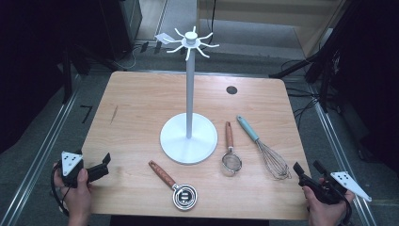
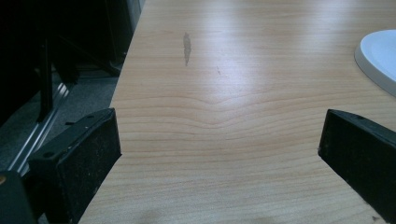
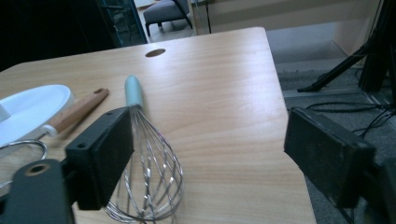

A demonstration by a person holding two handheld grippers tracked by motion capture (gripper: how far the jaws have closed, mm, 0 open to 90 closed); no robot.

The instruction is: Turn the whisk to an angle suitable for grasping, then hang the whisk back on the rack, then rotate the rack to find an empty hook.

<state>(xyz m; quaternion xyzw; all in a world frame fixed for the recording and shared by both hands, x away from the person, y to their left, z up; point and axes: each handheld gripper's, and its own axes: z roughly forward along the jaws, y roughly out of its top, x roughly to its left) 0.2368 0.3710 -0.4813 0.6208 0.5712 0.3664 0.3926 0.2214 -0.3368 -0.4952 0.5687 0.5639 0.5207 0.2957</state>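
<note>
A white hook stand (image 1: 189,94) rises from a round base (image 1: 188,143) at the middle of the wooden table (image 1: 136,108). In front of it lie a wooden-handled round tool (image 1: 175,185), a small strainer (image 1: 230,153) and a teal-handled whisk (image 1: 264,149). My left gripper (image 1: 104,165) is held at the table's front left edge, open, with only bare wood between its jaws (image 2: 219,126). My right gripper (image 1: 307,167) is held at the front right corner, open (image 3: 208,126), just right of the whisk's wires (image 3: 149,172).
The stand's base (image 2: 380,56) lies far right ahead of the left gripper. A cable hole (image 1: 231,90) sits at the back right of the table. Dark stands and cables (image 1: 324,61) are on the floor around the table. The left half of the tabletop is bare wood.
</note>
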